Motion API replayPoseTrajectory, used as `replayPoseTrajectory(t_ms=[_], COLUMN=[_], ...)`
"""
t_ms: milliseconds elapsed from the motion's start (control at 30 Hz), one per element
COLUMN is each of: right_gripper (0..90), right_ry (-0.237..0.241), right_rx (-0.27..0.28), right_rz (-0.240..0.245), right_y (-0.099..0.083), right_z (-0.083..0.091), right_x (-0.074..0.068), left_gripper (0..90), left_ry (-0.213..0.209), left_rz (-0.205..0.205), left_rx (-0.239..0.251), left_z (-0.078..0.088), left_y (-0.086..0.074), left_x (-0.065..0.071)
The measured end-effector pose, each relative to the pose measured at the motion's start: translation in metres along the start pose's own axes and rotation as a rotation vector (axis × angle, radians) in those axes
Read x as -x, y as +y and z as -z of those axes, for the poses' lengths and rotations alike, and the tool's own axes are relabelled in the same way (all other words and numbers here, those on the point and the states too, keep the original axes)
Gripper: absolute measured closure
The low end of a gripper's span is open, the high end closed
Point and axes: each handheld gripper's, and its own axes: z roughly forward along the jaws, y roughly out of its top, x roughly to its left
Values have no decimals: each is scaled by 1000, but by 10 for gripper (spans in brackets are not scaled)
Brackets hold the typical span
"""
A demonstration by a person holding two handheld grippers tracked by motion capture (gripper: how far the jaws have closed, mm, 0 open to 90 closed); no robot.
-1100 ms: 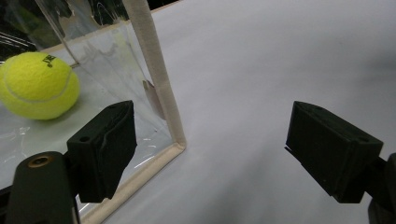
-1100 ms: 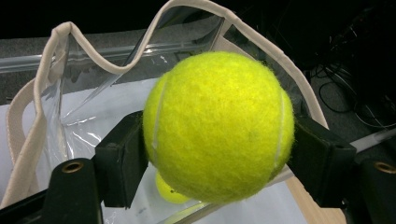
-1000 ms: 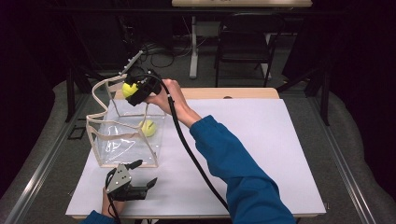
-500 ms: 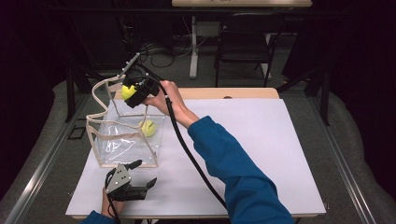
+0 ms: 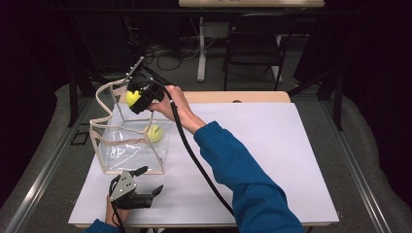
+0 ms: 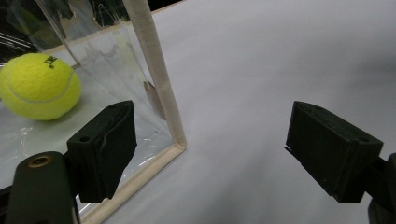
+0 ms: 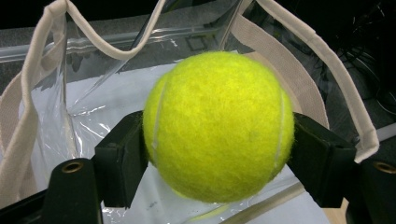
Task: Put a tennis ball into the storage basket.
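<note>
Above the open top of the clear plastic tote bag with cream fabric trim and handles [image 5: 127, 145], my right gripper [image 5: 132, 97] holds a fuzzy yellow tennis ball [image 7: 218, 126]. Its two black jaws are clamped on the ball, one pad pressed against each side, as the right gripper view shows. In the high view that ball [image 5: 132, 98] sits at the far left corner of the bag, level with the looped cream handles [image 5: 104, 104], above the bag's rim.

A second yellow tennis ball [image 5: 154, 132] rests on the floor of the bag, toward its right wall. Seen from the left gripper view, this ball [image 6: 39, 86] lies behind the clear near wall, to the left of the cream-trimmed vertical corner edge [image 6: 156, 77], and shows a small dark printed mark on top.

My left gripper [image 5: 145, 187] rests low on the white table surface [image 5: 272, 160], just in front of the near right corner of the bag. Its jaws stand wide apart with nothing between them — bare white tabletop shows in the gap. The left-hand pad [image 6: 105, 147] sits in front of the bag's bottom trim; I cannot tell whether it touches.

My right forearm, in a blue sleeve [image 5: 243, 174], crosses the table diagonally, and the black cable [image 5: 194, 155] from the right gripper trails back alongside it — toward the near edge.
</note>
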Motion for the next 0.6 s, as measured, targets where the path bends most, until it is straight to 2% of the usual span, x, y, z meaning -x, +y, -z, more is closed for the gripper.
replayPoseTrajectory(t_ms=[600], right_gripper=[257], right_ry=[9], right_rx=[-44], right_rz=[4], right_y=[-1], right_z=[-11], right_x=[-3], left_gripper=[161], left_ry=[0], left_rz=[0], left_rx=[2], left_z=[0], left_y=[0], left_x=[0])
